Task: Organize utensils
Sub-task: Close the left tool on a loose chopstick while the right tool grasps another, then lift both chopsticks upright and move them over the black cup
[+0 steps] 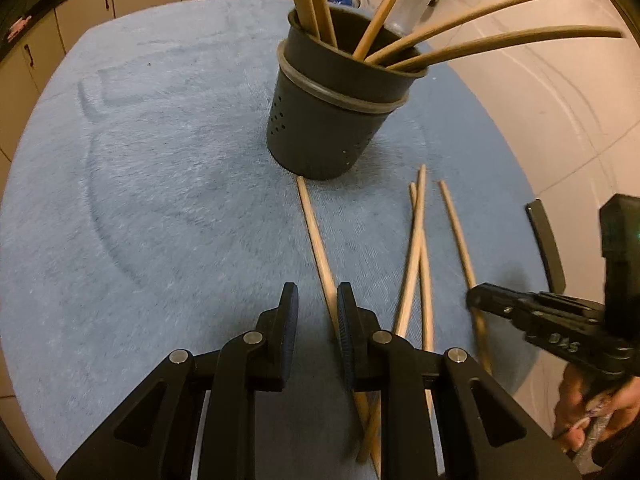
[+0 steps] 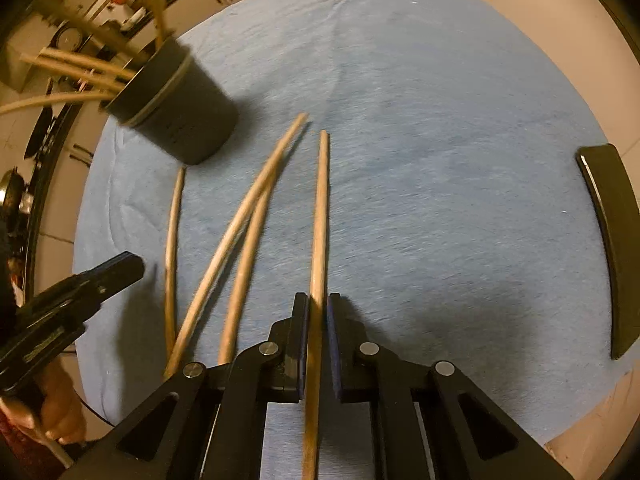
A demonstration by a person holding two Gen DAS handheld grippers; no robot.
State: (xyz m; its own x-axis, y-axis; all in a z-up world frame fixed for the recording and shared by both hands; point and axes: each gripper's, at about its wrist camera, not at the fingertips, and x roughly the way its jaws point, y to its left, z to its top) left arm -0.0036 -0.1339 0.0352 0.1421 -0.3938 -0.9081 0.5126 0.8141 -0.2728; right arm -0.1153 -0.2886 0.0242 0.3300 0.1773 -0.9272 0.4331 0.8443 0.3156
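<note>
Four chopsticks are out of the holder, on a blue cloth. They are plain pale wood, round and slim, tapering toward the far tips. Six or so more of the same kind stand fanned out in the holder, a dark grey cup with a raised band around its middle and small holes low on its wall.

The right gripper is clamped on one stick: the shaft runs straight ahead between its blue pads, the tip well out in front and the thick end passing back under the body. Whether that stick is lifted off the cloth I cannot tell. To this gripper's left lie two crossed sticks, touching along their far halves, and further left a single stick. The holder stands ahead and to the left, beyond their tips. A black slab lies far to the right, at the cloth's edge.

The left gripper is released, its jaws a little apart with only cloth between the pads. The single stick lies just under its right finger, pointing ahead to the holder's foot. The crossed pair is just to its right. A hand grips the right gripper's handle at the far right.
</note>
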